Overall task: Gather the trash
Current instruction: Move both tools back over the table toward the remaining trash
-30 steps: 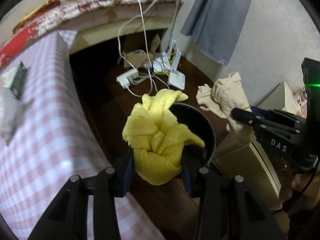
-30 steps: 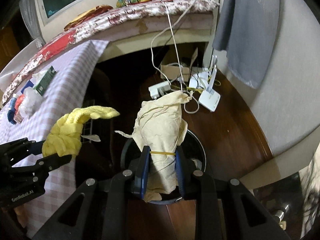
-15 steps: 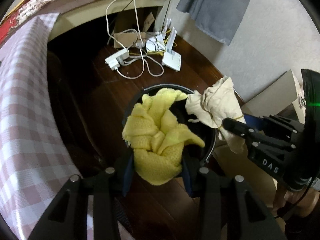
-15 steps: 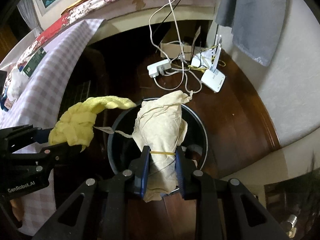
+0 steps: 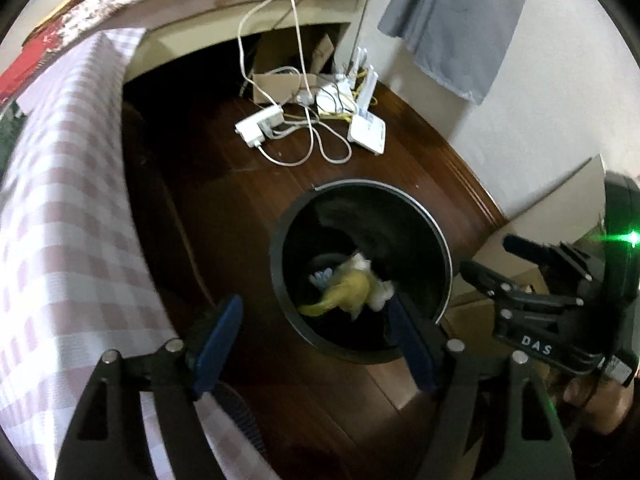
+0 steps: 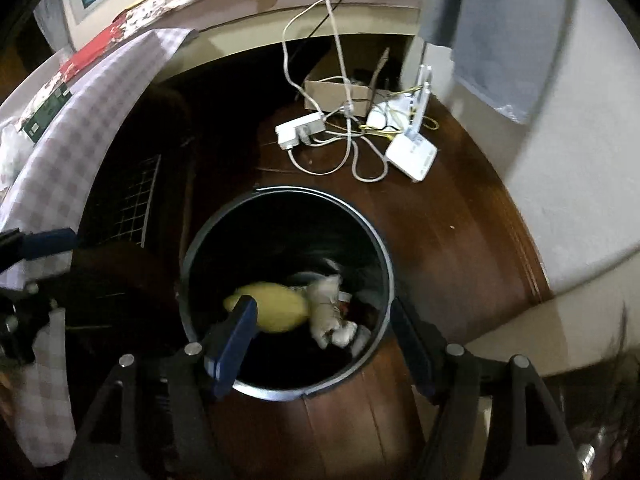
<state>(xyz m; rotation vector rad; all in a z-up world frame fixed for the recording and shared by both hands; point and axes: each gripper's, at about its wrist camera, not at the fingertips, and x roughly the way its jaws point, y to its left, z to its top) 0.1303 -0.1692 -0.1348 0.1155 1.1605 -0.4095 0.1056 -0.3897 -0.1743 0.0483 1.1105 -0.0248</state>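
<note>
Trash bin, a black round container with a pale rim, is standing on the dark wooden floor and serves as our landmark. Inside the bin we are seeing a yellow cloth lying low against a crumpled beige cloth; both are blurred, so we cannot tell whether they are at rest. In the right wrist view the same yellow cloth is lying left of the beige cloth inside the bin, with other pale scraps beside them.

We are holding the left hand-held gripper above the near rim of the bin, its blue-padded fingers spread wide and gripping nothing. The right hand-held gripper is hovering over the near rim as well, its fingers likewise wide apart with nothing between them. From the left wrist view the right hand-held gripper is appearing just right of the bin.

Beyond the bin, a white power strip, a white router and looped cables are lying on the floor near a cardboard box. Left of the bin, a desk covered in a pink checked cloth is showing. A grey garment is hanging on the wall behind the bin.
</note>
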